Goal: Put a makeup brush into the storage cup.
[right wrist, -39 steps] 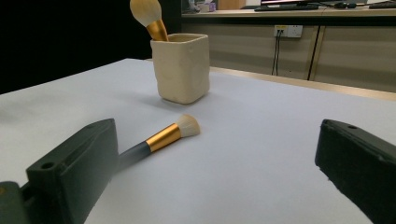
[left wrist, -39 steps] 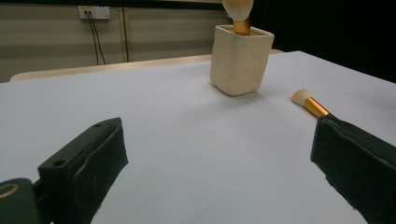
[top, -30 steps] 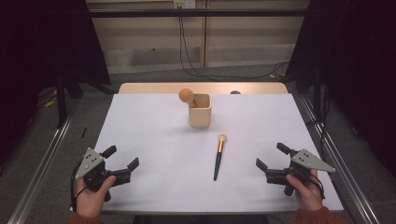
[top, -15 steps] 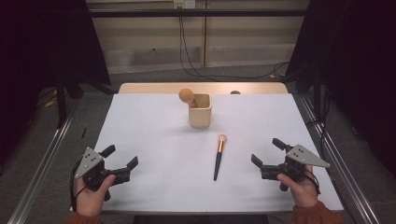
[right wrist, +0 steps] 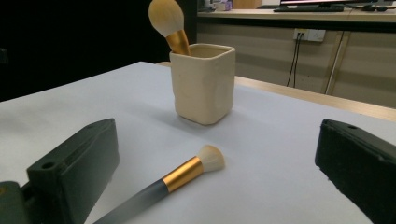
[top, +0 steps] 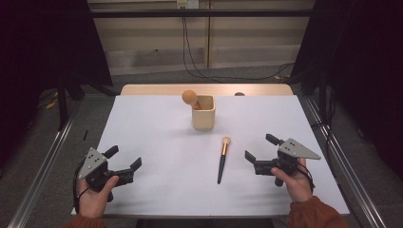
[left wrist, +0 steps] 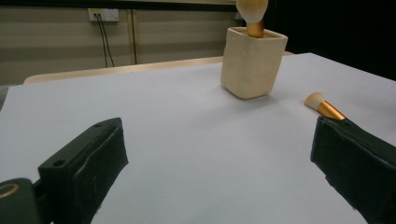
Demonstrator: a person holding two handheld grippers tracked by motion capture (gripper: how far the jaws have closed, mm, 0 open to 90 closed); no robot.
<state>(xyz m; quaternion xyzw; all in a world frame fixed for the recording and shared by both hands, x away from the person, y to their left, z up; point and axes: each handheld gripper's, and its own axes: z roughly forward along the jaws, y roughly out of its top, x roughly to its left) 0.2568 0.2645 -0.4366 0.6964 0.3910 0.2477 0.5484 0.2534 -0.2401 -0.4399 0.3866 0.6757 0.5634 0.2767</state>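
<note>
A: Status? One brush [top: 190, 98] already stands in the cup [top: 204, 113], head up, leaning toward the far left rim.

B: Agreed. Second brush [top: 222, 159] lies flat on the white table [top: 157, 137], bristles toward the cup, handle toward the near edge. Untouched.

A: Right gripper [top: 260, 152]: jaws spread wide, nothing between them, near the lying brush on its right, apart from it.

B: Left gripper [top: 124, 161]: also spread, empty, near the front left, well apart from both brushes.

A: Judgement: roughly half done. Left to do: grasp the lying brush, lift it, stand it in the cup.
</note>
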